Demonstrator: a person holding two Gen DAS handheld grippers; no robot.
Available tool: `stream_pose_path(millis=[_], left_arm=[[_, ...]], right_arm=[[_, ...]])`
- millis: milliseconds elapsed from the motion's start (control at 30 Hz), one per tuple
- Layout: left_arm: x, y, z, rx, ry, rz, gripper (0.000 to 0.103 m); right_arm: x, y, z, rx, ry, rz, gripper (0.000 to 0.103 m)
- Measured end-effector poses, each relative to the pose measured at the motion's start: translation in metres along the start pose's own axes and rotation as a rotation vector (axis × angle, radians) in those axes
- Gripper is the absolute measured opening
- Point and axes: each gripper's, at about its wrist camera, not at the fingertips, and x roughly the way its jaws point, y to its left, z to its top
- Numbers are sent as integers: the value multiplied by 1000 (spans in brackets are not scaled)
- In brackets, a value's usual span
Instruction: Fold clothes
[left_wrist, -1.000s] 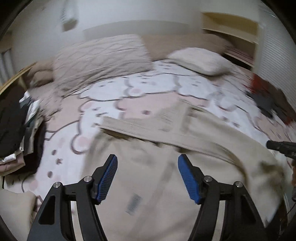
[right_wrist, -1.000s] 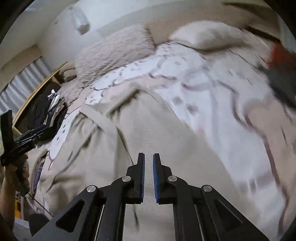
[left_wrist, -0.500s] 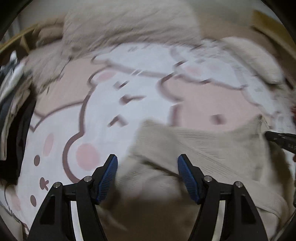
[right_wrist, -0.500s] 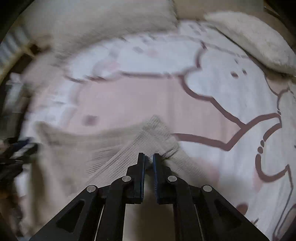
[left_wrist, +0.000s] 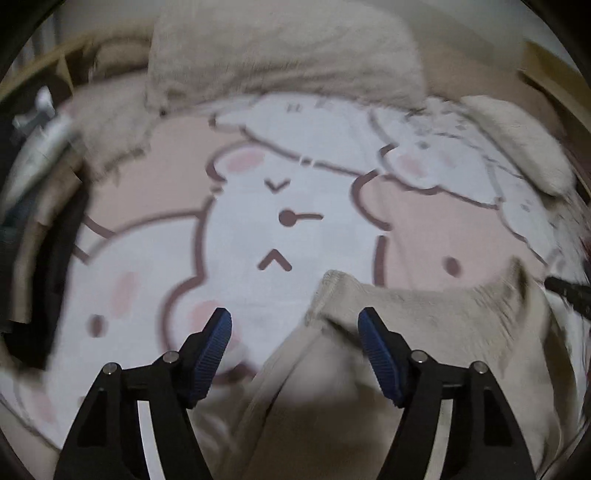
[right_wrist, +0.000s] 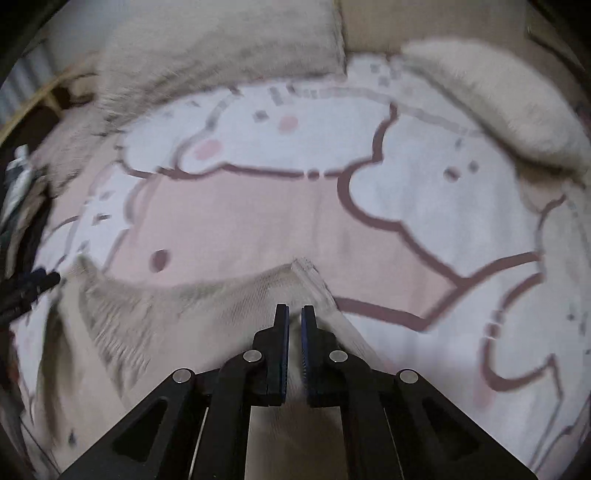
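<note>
Beige waffle-knit garment (right_wrist: 229, 295) lies on the bed over a pink-and-white cartoon bedsheet (right_wrist: 258, 225); right gripper (right_wrist: 294, 317) pinched nearly closed on the garment's top corner, cloth between the blue pads; left gripper (left_wrist: 294, 325) spread wide, nothing between its fingers, poised over the garment's other corner (left_wrist: 332, 284); grey quilted pillow (left_wrist: 280, 51) and fluffy cream pillow (right_wrist: 491, 99) at the head of the bed; dark clothes pile (left_wrist: 44, 229) at left edge, blurred.
</note>
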Motion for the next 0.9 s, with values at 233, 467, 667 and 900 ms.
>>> stream_pose_path(millis=[233,467,667,900], left_arm=[[-100,41,-121,38,83,-10,71],[-133,57,-245,-93,193,-16,71],[-128,58,-283,-170,224,-5,71],[-125,49,-281,-145,215,24,71]], right_arm=[[-94,4,-119,-100,-32,120,4],[-112,43,-215,-80,62,373,4],[-101,3,-241,145,84,58,4],[-154,-56,-265,342,-26,-21,5]])
